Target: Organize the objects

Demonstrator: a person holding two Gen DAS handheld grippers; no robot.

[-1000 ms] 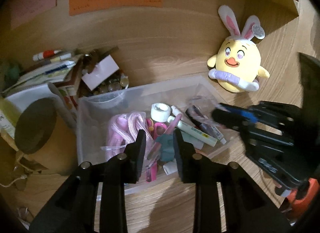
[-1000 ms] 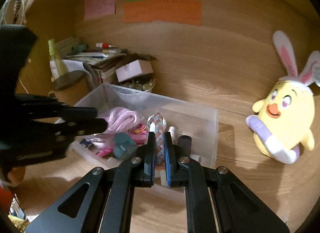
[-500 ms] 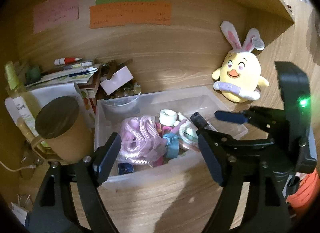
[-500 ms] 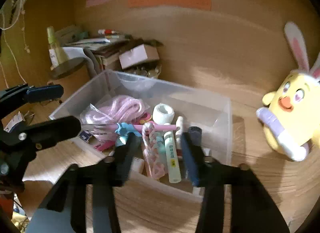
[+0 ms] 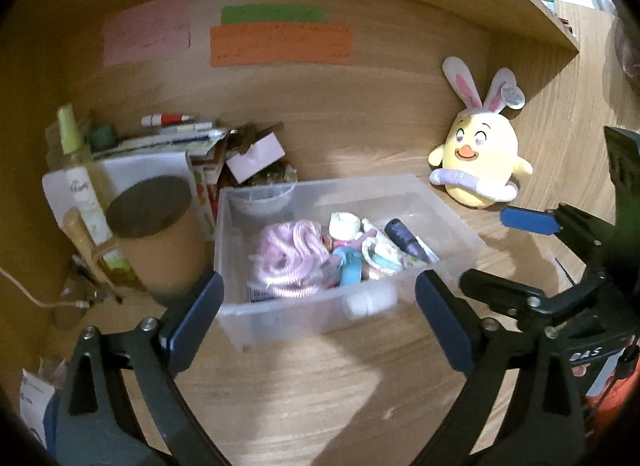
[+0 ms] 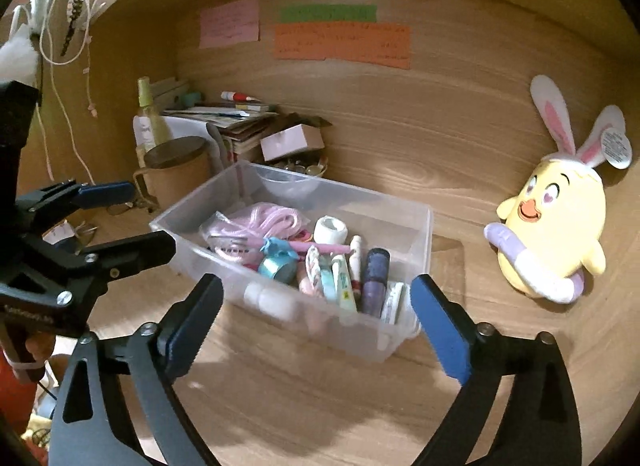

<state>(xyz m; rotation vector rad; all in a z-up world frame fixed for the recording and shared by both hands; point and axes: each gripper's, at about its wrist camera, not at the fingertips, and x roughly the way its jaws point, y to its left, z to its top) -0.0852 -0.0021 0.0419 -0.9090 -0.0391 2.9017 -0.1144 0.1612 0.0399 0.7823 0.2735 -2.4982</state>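
Observation:
A clear plastic bin (image 5: pixel 460 234) stands on the wooden desk and holds small items: a pink coiled cord (image 5: pixel 288 258), a white tape roll (image 5: pixel 344 223), a dark purple tube (image 5: pixel 404 240) and a teal piece (image 5: pixel 348 266). The right wrist view shows the same bin (image 6: pixel 428 217), with a braided band (image 6: pixel 314 266) and a pink pen (image 6: pixel 316 246) lying inside. My left gripper (image 5: pixel 318 298) hovers short of the bin's near wall, its jaws opening wide and holding nothing. My right gripper (image 6: pixel 316 290) does likewise, jaws opening, nothing between the pads.
A yellow plush chick with rabbit ears (image 5: pixel 480 161) sits right of the bin. Left of it stand a brown lidded mug (image 5: pixel 156 225), a spray bottle (image 5: pixel 76 153), and stacked papers with a small box (image 5: pixel 256 157). Coloured notes (image 5: pixel 280 45) hang on the back wall under a shelf.
Both grippers went from shut to wide open and drew back from the bin. The braided band seen at the right fingertips a second ago lies in the bin.

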